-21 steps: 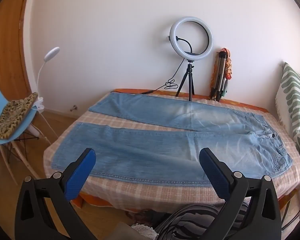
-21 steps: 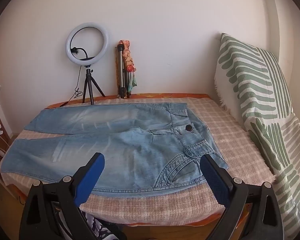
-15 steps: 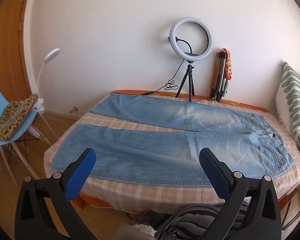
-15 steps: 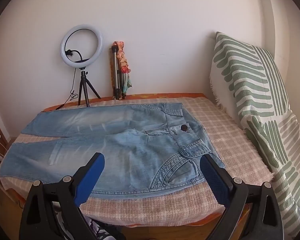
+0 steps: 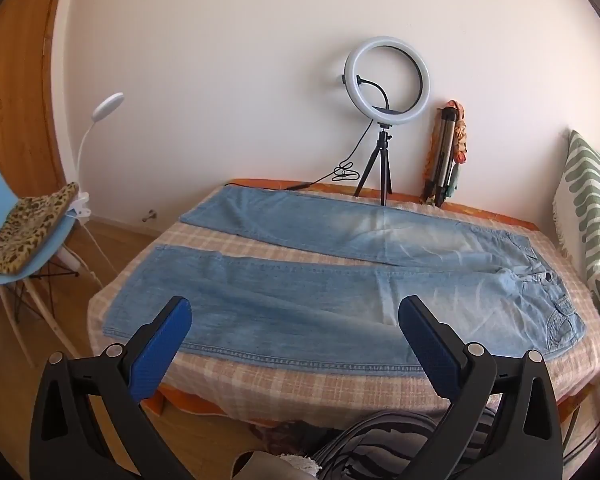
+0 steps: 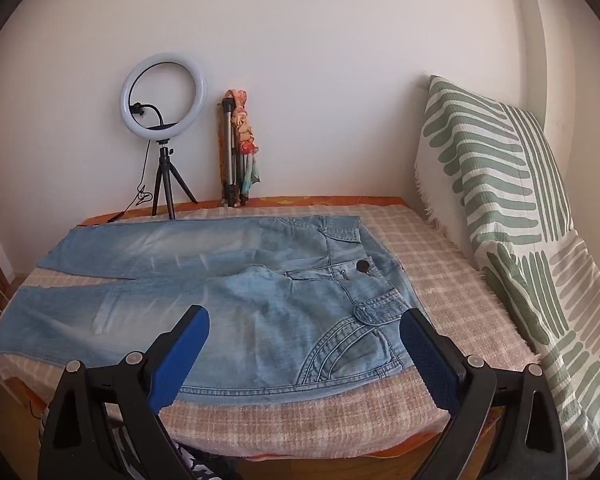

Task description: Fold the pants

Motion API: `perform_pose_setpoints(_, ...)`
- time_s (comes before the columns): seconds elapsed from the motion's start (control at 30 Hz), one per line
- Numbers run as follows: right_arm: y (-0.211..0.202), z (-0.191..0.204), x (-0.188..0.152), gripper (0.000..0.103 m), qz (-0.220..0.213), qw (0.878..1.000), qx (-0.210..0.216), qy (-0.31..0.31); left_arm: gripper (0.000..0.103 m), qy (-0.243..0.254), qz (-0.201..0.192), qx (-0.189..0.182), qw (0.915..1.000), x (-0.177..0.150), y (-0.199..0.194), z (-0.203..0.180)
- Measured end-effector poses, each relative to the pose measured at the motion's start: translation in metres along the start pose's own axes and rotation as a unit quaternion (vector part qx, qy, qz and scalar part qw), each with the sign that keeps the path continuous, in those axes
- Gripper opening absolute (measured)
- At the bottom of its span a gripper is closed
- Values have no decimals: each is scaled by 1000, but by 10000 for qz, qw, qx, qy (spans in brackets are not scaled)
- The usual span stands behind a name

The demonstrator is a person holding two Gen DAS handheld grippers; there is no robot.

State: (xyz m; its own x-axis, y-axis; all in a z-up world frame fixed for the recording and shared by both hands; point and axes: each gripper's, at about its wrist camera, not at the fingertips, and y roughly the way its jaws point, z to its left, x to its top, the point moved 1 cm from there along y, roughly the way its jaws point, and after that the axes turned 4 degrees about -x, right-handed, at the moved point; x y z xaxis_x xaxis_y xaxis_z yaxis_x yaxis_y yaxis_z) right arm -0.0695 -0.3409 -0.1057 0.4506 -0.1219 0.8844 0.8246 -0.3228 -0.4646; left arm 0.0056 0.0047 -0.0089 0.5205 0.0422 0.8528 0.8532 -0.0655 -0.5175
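Light blue jeans [image 5: 320, 288] lie flat and spread on a checked blanket [image 5: 300, 380] over a bed, legs to the left, waist to the right. In the right wrist view the jeans [image 6: 228, 300] show their waist, button and front pocket. My left gripper [image 5: 294, 320] is open and empty, held above the near edge of the bed over the near leg. My right gripper [image 6: 304, 328] is open and empty, above the near edge by the hip and pocket. Neither touches the jeans.
A ring light on a tripod [image 5: 386, 120] and a folded tripod [image 5: 444, 156] stand at the back against the wall. A green-striped cushion [image 6: 500, 208] leans at the right. A blue chair [image 5: 16, 248] and a white lamp [image 5: 100, 120] stand left of the bed.
Both grippers have drifted slightly; the right wrist view shifted right so the ring light sits further left. Jaws stay open and the jeans have not moved.
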Motion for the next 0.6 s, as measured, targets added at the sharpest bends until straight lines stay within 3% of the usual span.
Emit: perform_pose_setpoints(0.6,0,1,5,97,-16,10000,-44,30,103,-7,-12,-89,10000,4,1,-2)
